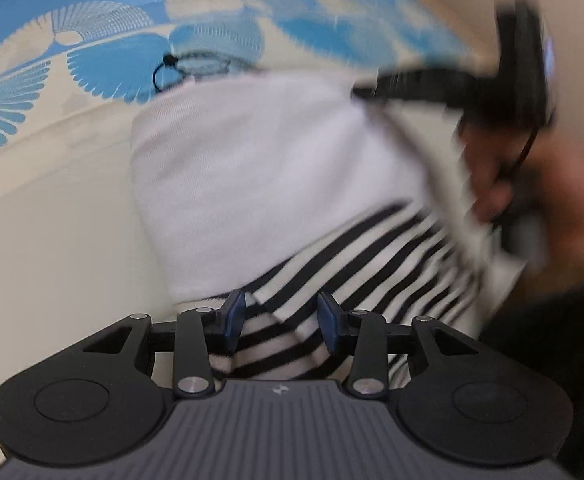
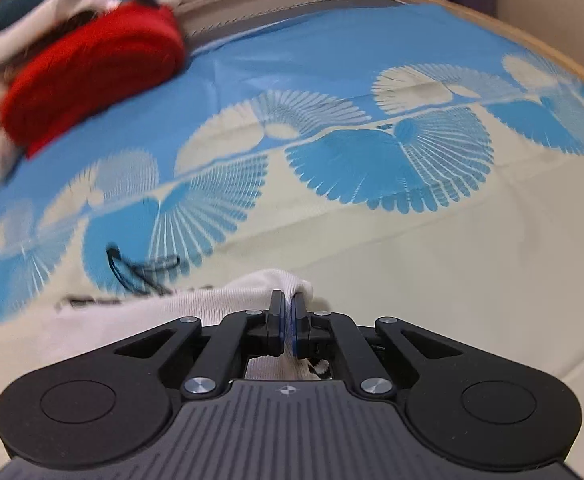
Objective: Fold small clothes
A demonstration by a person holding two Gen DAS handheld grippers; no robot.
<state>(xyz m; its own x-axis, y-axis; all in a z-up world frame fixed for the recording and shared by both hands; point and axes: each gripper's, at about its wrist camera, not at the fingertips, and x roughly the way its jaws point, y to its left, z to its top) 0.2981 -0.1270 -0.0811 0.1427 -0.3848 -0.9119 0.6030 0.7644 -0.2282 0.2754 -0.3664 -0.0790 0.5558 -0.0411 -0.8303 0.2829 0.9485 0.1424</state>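
A small white knit garment with a black-and-white striped part [image 1: 251, 168] lies on the cream and blue fan-patterned bedspread [image 2: 372, 152]. The left gripper [image 1: 280, 322] hangs apart over the near stripes (pads not pressing); the right gripper [image 2: 287, 326] is clamped on its far white edge.

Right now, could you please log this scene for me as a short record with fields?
surface: bed sheet, blue and cream with a fan print
garment: white and black-striped garment lying on the cream part
left gripper: open, striped cloth between the jaws, pads not pressing
right gripper: shut on a white fold of the garment
other clothes: red cloth on a pile, far left in the right wrist view
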